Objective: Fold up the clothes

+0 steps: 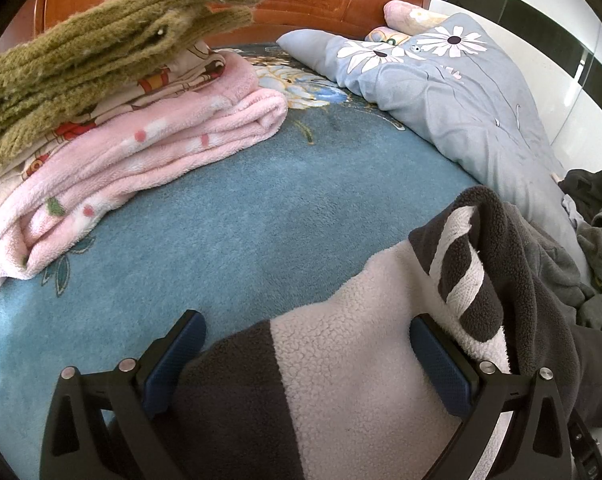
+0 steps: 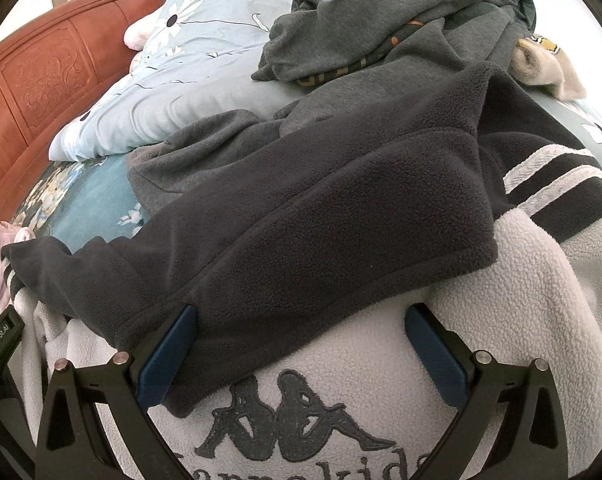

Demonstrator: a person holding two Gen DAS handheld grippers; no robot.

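My left gripper (image 1: 305,354) and right gripper (image 2: 297,346) both stand wide, holding nothing, over the half-folded fleece jacket (image 2: 381,360); a folded pile (image 1: 141,152) is done, the grey heap (image 2: 401,32) waits.

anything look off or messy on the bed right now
Mostly the unfolded heap: dark grey clothes lie crumpled on the flowered quilt, unlike the neat pink stack by the headboard. The fleece jacket under both open tools has its dark sleeve flopped across it, not yet squared up.
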